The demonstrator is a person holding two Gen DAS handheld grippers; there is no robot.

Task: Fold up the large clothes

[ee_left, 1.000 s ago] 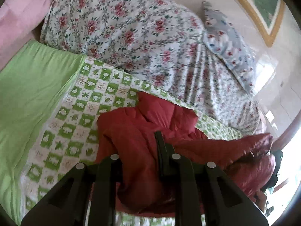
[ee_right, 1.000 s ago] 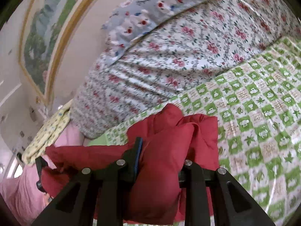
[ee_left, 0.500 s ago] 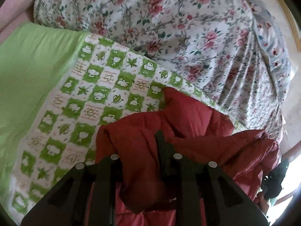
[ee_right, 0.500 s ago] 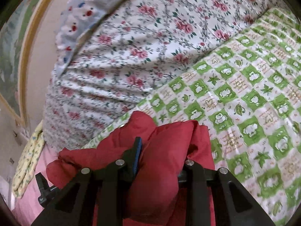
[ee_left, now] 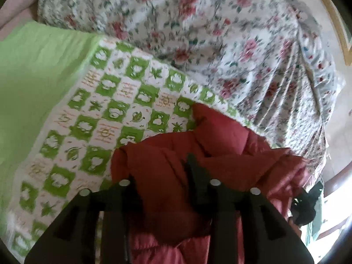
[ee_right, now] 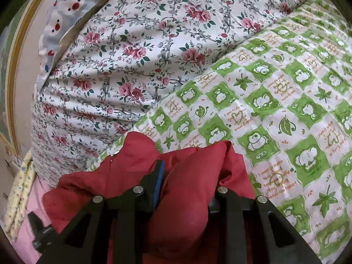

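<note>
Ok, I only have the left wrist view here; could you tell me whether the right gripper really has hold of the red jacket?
Observer: Yes. In the right wrist view, the right gripper has a puffy fold of the red jacket bunched between its fingers, and the blue pad presses into the fabric.
Operator: Thank you. Is anything lying near that end of the jacket that I cannot see?
Observer: A yellow flowered cloth lies past the jacket at the picture's left edge, over pink bedding and below the floral quilt.
</note>
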